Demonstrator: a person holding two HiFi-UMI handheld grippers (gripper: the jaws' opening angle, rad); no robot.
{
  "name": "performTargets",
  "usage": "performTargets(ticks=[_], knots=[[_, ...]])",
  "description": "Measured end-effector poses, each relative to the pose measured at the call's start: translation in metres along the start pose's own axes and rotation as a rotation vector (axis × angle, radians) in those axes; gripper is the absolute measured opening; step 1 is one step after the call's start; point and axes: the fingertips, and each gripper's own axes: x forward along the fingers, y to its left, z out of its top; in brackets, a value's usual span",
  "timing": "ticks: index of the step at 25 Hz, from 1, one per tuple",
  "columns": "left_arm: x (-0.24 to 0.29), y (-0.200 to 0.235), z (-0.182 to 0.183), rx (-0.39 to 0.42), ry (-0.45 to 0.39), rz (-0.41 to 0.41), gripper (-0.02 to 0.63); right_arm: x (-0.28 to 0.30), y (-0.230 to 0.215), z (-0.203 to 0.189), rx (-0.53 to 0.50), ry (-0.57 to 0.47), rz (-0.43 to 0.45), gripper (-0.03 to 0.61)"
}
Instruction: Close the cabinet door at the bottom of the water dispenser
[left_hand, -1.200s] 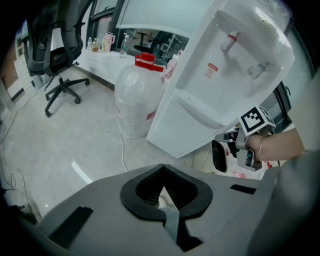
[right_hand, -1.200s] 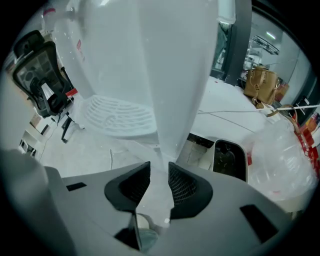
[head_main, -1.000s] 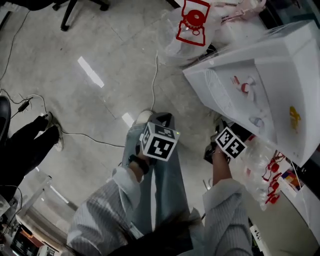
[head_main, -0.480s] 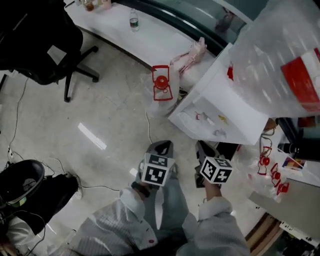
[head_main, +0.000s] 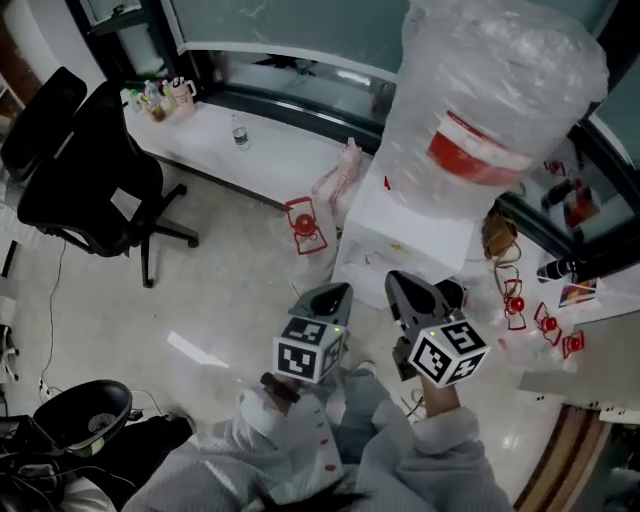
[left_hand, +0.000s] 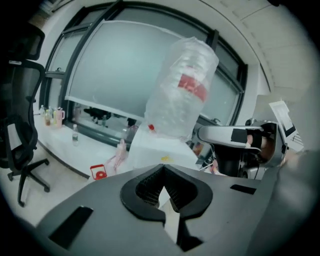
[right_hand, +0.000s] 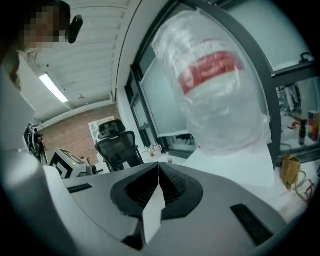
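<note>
Left tongs are sitting shut, empty. Right tongs have just been closing on nothing. The bottle is wearing a red label, its print unreadable.

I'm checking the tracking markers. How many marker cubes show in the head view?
2. One marker cube rides the left gripper, low centre; the other marker cube rides the right gripper beside it, nearer the water dispenser. None seems hidden.

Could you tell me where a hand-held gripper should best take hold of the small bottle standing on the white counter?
Probably mid-body on the small bottle, jaws level, coming from the floor side of the white counter: it stands upright and slim, with the window behind it.
</note>
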Motion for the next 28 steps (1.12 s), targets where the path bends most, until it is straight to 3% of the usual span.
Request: performTargets(ticks=[4, 12, 18, 28], knots=[[-0.029, -0.032, 0.044, 0.032, -0.065, -0.060, 0.011, -0.034, 0.034, 0.048, -0.021, -0.109, 0.043, 0.017], [-0.088, -0.076, 0.097, 0.134, -0.200, -0.147, 0.011, -0.074, 0.083, 0.085, -0.075, -0.211, 0.028, 0.015], [-0.097, -0.096, 0.108, 0.161, -0.258, -0.186, 0.011, -0.087, 0.086, 0.089, -0.099, -0.231, 0.007, 0.015], [-0.092, -0.104, 0.100, 0.191, -0.248, -0.192, 0.011, -0.089, 0.085, 0.083, -0.132, -0.218, -0.002, 0.014]])
